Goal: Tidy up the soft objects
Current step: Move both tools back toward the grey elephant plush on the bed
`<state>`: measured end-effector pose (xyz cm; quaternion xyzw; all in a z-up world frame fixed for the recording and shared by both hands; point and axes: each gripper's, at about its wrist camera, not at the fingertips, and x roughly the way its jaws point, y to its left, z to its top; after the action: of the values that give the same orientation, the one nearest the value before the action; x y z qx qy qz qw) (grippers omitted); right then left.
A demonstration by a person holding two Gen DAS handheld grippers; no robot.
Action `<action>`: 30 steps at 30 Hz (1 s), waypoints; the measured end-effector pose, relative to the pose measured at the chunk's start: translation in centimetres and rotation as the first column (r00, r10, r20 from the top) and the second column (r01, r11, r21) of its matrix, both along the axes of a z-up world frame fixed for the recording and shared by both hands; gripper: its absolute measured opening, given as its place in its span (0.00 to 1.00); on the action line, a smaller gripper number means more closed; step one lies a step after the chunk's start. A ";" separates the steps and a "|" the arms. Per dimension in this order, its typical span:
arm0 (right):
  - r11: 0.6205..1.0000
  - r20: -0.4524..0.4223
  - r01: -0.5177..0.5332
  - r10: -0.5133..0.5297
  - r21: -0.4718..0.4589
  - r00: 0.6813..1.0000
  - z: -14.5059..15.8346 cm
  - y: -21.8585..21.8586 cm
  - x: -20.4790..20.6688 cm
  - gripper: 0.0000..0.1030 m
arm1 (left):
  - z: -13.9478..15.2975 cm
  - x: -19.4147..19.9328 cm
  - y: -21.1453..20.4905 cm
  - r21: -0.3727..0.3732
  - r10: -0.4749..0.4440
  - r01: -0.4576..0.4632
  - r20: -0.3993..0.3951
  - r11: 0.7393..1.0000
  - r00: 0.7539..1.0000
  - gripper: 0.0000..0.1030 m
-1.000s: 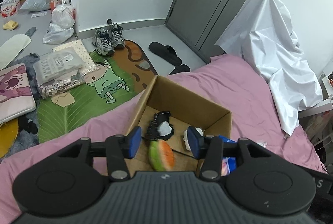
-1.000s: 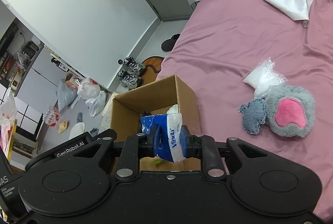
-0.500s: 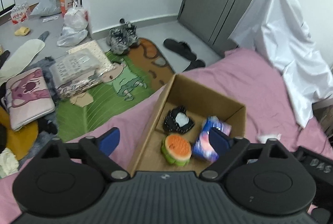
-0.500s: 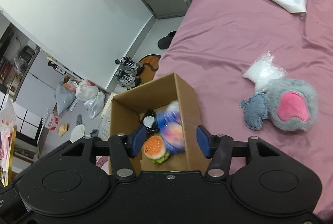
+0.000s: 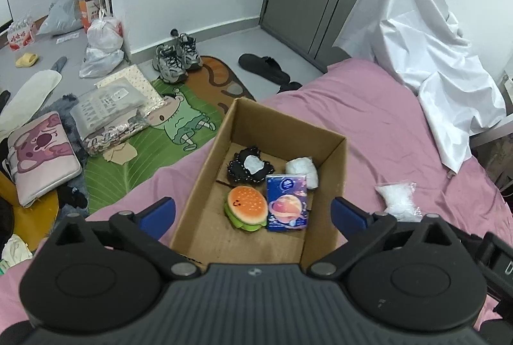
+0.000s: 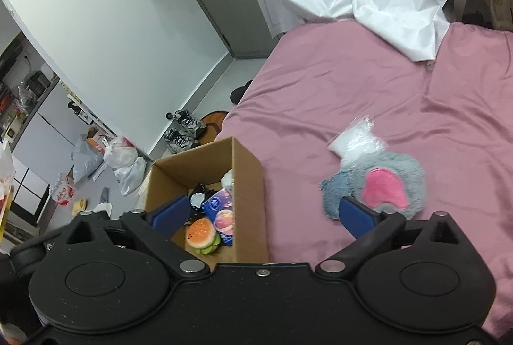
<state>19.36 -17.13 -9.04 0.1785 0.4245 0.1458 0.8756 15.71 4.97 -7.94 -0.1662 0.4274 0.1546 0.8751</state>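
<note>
A cardboard box (image 5: 330,159) sits on the pink bed (image 5: 378,126). Inside lie a burger plush (image 5: 247,206), a blue tissue pack (image 5: 287,203), a black-and-white plush (image 5: 250,168) and a white bundle (image 5: 301,170). The box (image 6: 250,184) with the burger plush (image 6: 202,234) and tissue pack (image 6: 221,215) also shows in the right wrist view. A grey and pink plush (image 6: 388,184) and a clear plastic bag (image 6: 356,142) lie on the bed right of the box. My left gripper (image 5: 253,215) is open and empty above the box. My right gripper (image 6: 261,211) is open and empty over the box's right wall.
A white sheet (image 5: 426,46) drapes over furniture at the bed's far side. The floor left of the bed holds shoes (image 5: 174,59), slippers (image 5: 263,69), a cartoon rug (image 5: 154,146), bags and packages. The plastic bag (image 5: 399,199) lies right of the box.
My right gripper opened and dropped the blue tissue pack into the box, then drew back. My left gripper opened wide and pulled up and away from the box.
</note>
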 end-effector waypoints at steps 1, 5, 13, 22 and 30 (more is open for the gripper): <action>1.000 0.011 -0.003 0.003 -0.002 1.000 0.1 -0.3 -0.2 0.99 | 0.1 -0.1 -0.2 -0.001 -0.003 0.003 0.008 1.000 1.000 1.00; 1.000 0.048 -0.008 0.007 0.007 0.999 0.3 -1.5 -0.7 1.00 | 0.6 -0.3 -1.1 0.008 -0.006 0.006 0.030 1.000 1.000 1.00; 1.000 0.083 -0.001 0.001 0.005 0.997 0.2 -3.9 -1.6 1.00 | 1.5 -1.0 -2.6 0.033 -0.015 0.012 0.082 0.999 0.996 1.00; 1.000 0.114 0.002 -0.004 0.017 0.993 0.2 -6.6 -2.8 1.00 | 2.1 -1.5 -4.9 0.010 -0.061 0.061 0.110 0.998 0.992 1.00; 0.999 0.104 -0.014 0.008 0.053 0.995 0.3 -9.1 -3.5 1.00 | 2.3 -1.8 -7.0 0.030 -0.098 0.096 0.088 0.995 0.991 1.00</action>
<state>15.85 -26.18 -8.72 0.1916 0.3756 0.1710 0.8905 13.95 -2.08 -5.63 -0.1407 0.3933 0.1099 0.9019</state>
